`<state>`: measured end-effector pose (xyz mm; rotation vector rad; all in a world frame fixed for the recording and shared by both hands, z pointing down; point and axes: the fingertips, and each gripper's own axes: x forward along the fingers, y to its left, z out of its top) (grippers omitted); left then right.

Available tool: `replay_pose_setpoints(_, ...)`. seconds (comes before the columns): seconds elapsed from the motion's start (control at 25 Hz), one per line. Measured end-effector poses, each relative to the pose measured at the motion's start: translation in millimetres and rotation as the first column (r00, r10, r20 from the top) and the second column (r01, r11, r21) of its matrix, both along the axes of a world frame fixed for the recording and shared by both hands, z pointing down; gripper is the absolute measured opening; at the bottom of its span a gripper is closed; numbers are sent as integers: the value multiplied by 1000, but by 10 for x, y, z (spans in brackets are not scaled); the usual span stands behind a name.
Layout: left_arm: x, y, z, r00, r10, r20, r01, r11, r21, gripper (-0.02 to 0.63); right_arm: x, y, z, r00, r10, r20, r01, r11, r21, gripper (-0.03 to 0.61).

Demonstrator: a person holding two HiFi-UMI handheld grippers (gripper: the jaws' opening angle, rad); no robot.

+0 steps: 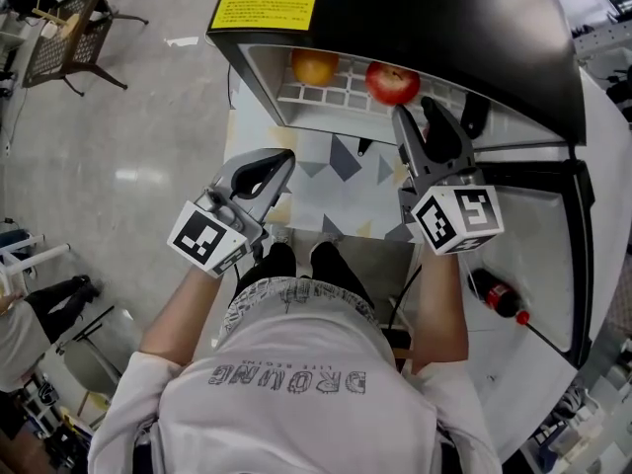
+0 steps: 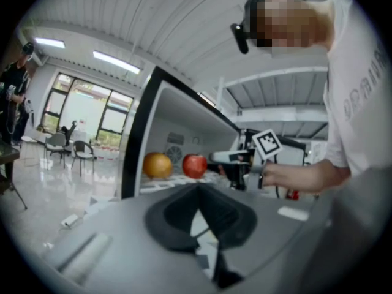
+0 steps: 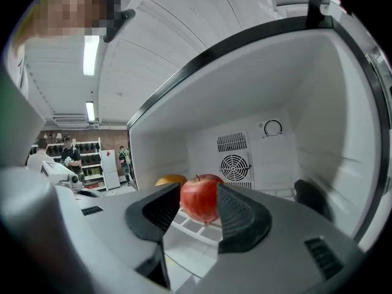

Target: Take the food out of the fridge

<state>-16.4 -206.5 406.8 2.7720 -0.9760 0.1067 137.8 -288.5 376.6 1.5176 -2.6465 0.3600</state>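
A red apple and an orange rest on the white wire shelf of the open black fridge. My right gripper reaches to the fridge mouth with its jaws open. In the right gripper view the apple shows in the gap of the right gripper, just beyond the tips, and no pad touches it. The orange lies behind it to the left. My left gripper hangs back outside the fridge, shut and empty. The left gripper view shows the left gripper and both fruits.
The fridge door stands open at the right, with a cola bottle in its rack. A dark object sits at the right of the shelf. A patterned floor mat lies below the fridge. A chair stands far left.
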Motion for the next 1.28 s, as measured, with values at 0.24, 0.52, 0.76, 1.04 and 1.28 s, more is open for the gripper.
replay_pose_setpoints(0.24, -15, 31, 51, 1000, -11, 1, 11, 1000, -11, 6, -60, -128, 79, 999, -12, -46, 12, 1000, -13, 252)
replay_pose_setpoints(0.52, -36, 38, 123, 1000, -16, 4, 17, 1000, -26, 6, -121, -251, 196, 994, -13, -109, 12, 1000, -14, 285)
replay_pose_setpoints(0.76, -56, 12, 154, 1000, -23, 5, 23, 999, -31, 6, -172, -340, 224, 982, -19, -186, 20, 1000, 3, 305)
replay_pose_setpoints(1.04, -78, -6, 149, 1000, -27, -1, 27, 999, -30, 6, -179, -374, 262, 972, 0, -236, -1, 1000, -6, 304)
replay_pose_setpoints(1.28, -92, 8, 107, 1000, -18, -3, 18, 1000, -25, 6, -155, -357, 220, 977, 16, -213, -16, 1000, 1, 304)
